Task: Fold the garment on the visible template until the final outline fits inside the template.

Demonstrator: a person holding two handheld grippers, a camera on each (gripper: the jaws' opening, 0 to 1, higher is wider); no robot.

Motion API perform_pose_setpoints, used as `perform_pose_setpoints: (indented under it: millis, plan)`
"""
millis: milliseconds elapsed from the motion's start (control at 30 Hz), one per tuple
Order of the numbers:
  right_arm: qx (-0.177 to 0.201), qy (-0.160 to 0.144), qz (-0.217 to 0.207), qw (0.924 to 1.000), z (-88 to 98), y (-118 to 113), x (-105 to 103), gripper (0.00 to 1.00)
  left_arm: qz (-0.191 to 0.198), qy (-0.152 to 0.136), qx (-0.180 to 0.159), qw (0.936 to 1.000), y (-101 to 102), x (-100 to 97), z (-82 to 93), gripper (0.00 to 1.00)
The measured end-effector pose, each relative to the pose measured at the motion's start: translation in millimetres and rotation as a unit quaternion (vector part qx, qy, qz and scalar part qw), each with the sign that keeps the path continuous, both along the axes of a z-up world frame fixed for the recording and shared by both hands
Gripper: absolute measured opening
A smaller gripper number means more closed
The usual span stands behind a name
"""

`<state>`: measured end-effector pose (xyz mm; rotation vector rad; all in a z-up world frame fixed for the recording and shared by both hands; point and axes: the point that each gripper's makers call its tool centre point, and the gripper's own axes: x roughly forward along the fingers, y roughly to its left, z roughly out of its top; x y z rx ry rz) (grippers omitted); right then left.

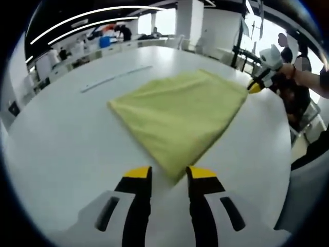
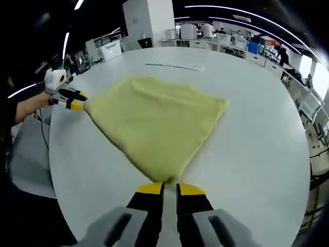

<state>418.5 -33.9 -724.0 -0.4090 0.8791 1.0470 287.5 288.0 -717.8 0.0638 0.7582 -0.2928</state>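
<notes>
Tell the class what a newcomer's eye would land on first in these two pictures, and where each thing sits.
First comes the yellow-green cloth, spread flat in the middle of the white table. Next, the left hand-held gripper, with yellow-tipped jaws set slightly apart on either side of the cloth's near corner. The right hand-held gripper meets the opposite corner, its jaws nearly together.

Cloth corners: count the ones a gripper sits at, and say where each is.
2. The left gripper sits at one corner of the yellow-green cloth; the right gripper sits at the opposite corner. The other two corners lie free on the white table.
</notes>
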Motion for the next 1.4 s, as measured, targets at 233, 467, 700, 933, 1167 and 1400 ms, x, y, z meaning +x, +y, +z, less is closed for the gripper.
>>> perform_pose_setpoints:
  millis: [233,467,700,933,1167,1400]
  plan:
    - [0.008,-0.002,0.014,0.9999,0.7,3,1,0.01,-0.014,0.005,0.001,0.9999,-5,-0.3,-2.4,0.21]
    - [0.015,0.0,0.01,0.9998,1.4,4,2,0.0,-0.017,0.013,0.004,0.9998,-7,-0.7,-6.1,0.1]
    - [0.012,-0.014,0.011,0.9998,8.2,0,6,0.0,-0.021,0.009,0.004,0.9997,-7,0.4,-4.7,0.01]
    - [0.009,-0.01,0.016,0.9998,9.2,-2,4,0.0,-0.023,0.011,0.007,0.9996,-7,0.3,-5.1,0.0]
    - [0.002,0.0,0.026,0.9997,5.9,-5,-5,0.0,-0.029,0.013,0.016,0.9994,-6,-5.0,-6.0,0.0]
    - [-0.001,0.005,0.031,0.9995,5.3,-4,-12,0.0,-0.035,0.015,0.023,0.999,-5,-13.7,-5.4,0.0]
